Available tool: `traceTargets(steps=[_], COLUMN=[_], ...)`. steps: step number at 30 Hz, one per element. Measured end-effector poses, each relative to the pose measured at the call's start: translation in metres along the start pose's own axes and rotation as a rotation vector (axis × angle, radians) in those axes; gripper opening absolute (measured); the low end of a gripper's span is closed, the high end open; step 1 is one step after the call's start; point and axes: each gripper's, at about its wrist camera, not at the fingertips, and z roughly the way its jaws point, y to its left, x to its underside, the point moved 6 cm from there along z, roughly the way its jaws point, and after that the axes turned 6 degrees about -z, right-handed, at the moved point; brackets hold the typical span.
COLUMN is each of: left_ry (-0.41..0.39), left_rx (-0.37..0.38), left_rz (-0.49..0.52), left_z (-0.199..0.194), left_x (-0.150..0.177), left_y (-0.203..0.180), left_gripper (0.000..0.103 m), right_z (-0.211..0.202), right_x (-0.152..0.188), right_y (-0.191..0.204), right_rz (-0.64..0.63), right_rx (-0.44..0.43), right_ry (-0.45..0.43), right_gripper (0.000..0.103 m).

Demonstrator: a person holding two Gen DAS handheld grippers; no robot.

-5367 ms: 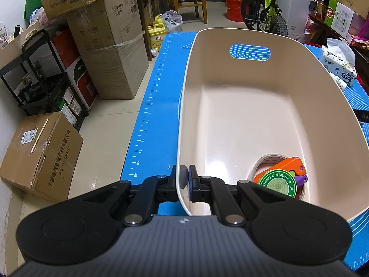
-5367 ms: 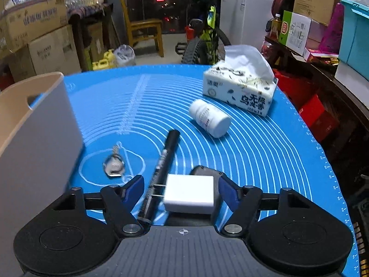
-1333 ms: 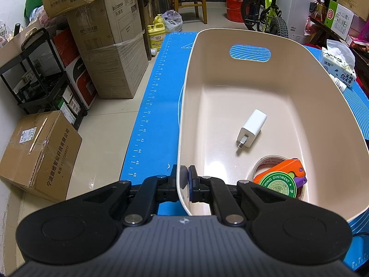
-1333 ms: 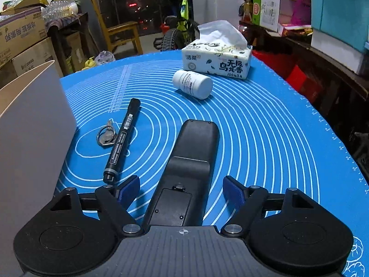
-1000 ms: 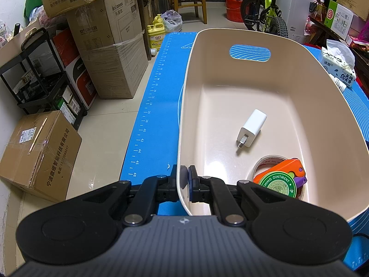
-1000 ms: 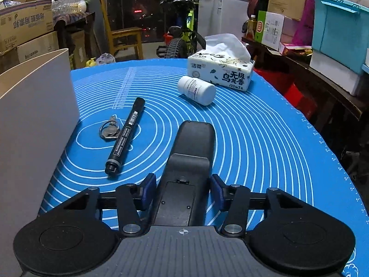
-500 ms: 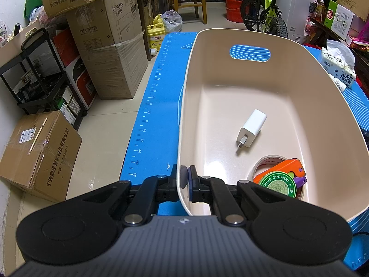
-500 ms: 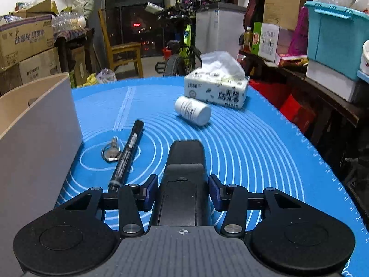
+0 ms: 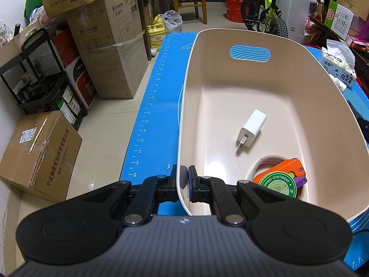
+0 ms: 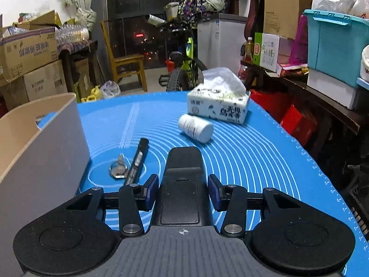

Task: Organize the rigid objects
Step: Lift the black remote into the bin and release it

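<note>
Left gripper (image 9: 184,181) clamped on bin (image 9: 288,46) rim at lower centre, probably to steady it; right gripper (image 10: 183,190) closed on remote (image 10: 183,180), lifted above mat (image 10: 253,157), presumably for bin.

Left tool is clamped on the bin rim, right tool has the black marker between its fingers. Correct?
Not quite. The right wrist view shows the right tool holding the black remote; the black marker lies on the mat. The left tool does clamp the bin rim.

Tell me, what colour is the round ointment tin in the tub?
Green, with white lettering; the ointment tin shows best in the left wrist view.
</note>
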Motion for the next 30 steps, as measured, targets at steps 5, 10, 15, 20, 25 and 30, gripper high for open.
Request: traceTargets(steps=[5,10,15,20,25,30], left_ry=[0.0,0.0,0.0,0.0,0.0,0.0], left_rx=[-0.001,0.0,-0.001,0.0,0.0,0.0], left_rz=[0.0,0.0,0.0,0.0,0.0,0.0], left_z=[0.0,0.0,0.0,0.0,0.0,0.0], left_x=[0.0,0.0,0.0,0.0,0.0,0.0], left_y=[-0.001,-0.001,-0.001,-0.001,-0.001,-0.001], left_gripper=[0.009,0.009,0.009,0.009,0.009,0.009], right_z=[-0.015,-0.041,-0.062,-0.074,-0.077,-0.076], right_x=[-0.018,-0.045,-0.063,-0.068,-0.06,-0.046], right_y=[0.004,0.021,0.049,0.085,0.12,0.159], right_rz=[0.014,0.009,-0.023,-0.089,-0.153,-0.256], right_rx=[-0.031,-0.106,-0.218,-0.32,-0.397,-0.467], right_ry=[-0.055,-0.141,-0.183,-0.187,-0.15,-0.095], right_gripper=[0.052,0.052,0.052,0.052,0.052,0.052])
